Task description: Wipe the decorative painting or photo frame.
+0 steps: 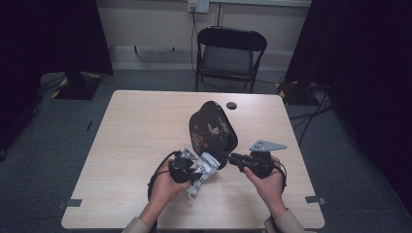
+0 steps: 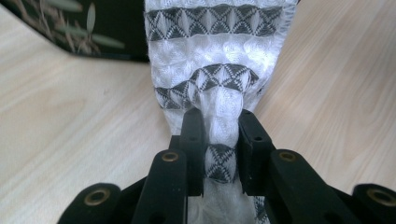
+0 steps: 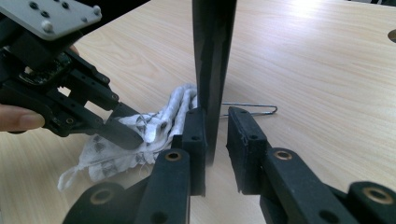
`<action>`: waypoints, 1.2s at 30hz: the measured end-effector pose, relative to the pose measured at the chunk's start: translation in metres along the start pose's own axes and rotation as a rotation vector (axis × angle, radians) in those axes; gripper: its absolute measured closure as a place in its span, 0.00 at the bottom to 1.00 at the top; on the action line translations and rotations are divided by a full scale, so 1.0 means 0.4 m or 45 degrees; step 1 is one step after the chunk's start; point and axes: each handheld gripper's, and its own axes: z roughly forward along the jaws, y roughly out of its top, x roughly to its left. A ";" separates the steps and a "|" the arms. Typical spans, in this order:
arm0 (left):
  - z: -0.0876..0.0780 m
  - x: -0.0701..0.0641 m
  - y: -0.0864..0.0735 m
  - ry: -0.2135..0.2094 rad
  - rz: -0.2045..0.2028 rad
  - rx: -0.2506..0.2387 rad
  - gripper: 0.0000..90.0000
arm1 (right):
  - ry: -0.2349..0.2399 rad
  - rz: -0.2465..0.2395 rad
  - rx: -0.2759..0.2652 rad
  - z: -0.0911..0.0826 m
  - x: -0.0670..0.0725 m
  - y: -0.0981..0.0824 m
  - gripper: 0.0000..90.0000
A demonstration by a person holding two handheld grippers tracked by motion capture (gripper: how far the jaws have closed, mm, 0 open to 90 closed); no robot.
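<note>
Nearest us, our left gripper [image 2: 219,123] has its jaws pinched tight on a bunched white cloth with grey woven bands [image 2: 219,60], which hangs from the jaws down to the pale wooden table [image 1: 141,126] at the near middle and touches the lower edge of the tray. Just to its right, our right gripper [image 3: 215,122] grips the rim of a black lacquered tray with a floral pattern [image 1: 212,128], holding it tilted up on edge. Beyond the table's far edge stands a black folding chair [image 1: 231,53].
</note>
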 end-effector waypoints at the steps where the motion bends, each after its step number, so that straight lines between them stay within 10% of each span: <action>1: 0.002 0.002 -0.004 0.001 0.001 0.007 0.83 | -0.001 -0.001 -0.001 0.000 0.000 0.000 0.86; 10: -0.014 0.002 -0.025 0.001 -0.007 0.010 0.84 | -0.003 -0.005 -0.001 0.004 0.002 0.000 0.86; 24: -0.225 -0.062 0.176 -0.001 0.116 -0.377 0.84 | 0.008 -0.008 0.005 0.010 0.004 0.003 0.87; 36: -0.172 -0.094 0.200 -0.033 0.171 -0.304 0.83 | 0.008 -0.017 0.009 0.012 0.003 0.006 0.87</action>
